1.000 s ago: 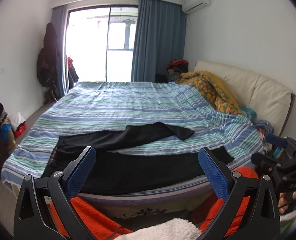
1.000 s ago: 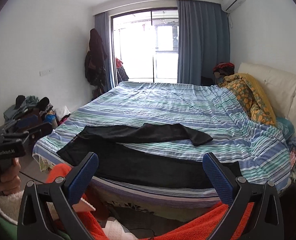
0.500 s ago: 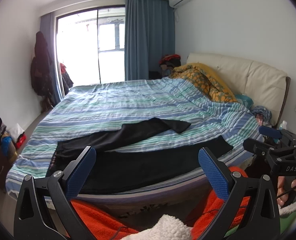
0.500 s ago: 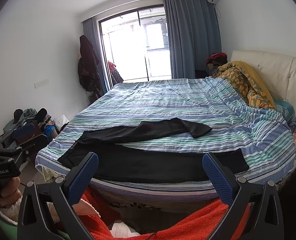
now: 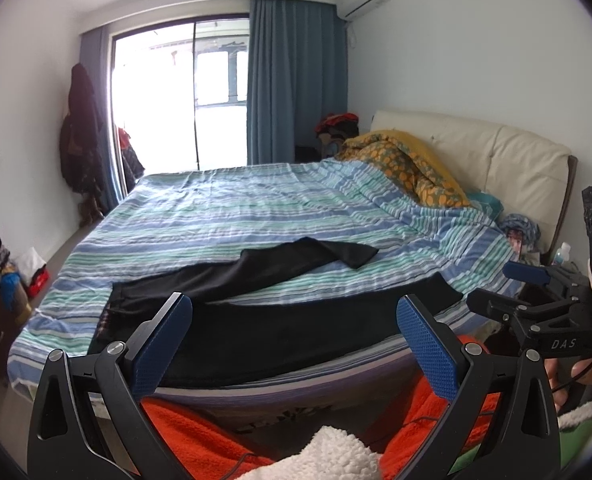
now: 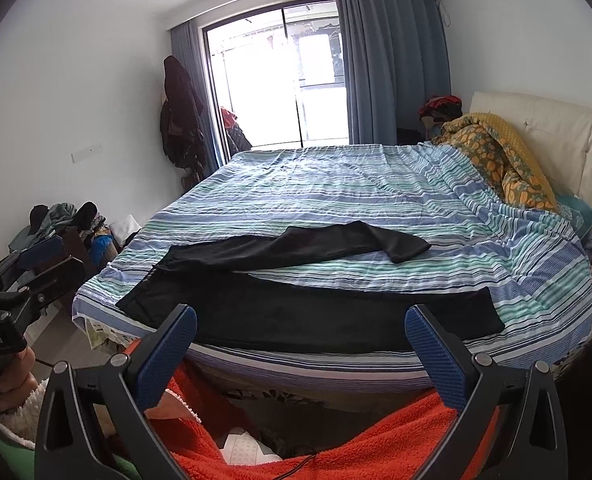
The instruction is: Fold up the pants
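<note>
Black pants lie spread on the near edge of a striped bed, waist at the left, one leg along the edge and the other angled away to the right; they also show in the right wrist view. My left gripper is open and empty, held back from the bed above orange-clad knees. My right gripper is open and empty, also short of the bed edge. The right gripper also shows at the right of the left wrist view, and the left gripper at the left of the right wrist view.
An orange patterned quilt is bunched against the cream headboard at the right. Clutter and bags sit on the floor left of the bed. A window with blue curtains is behind.
Both cameras have tilted and shifted, so the bed and pants sit a little differently in view and more of the far leg end shows. Both grippers stay open and empty.
</note>
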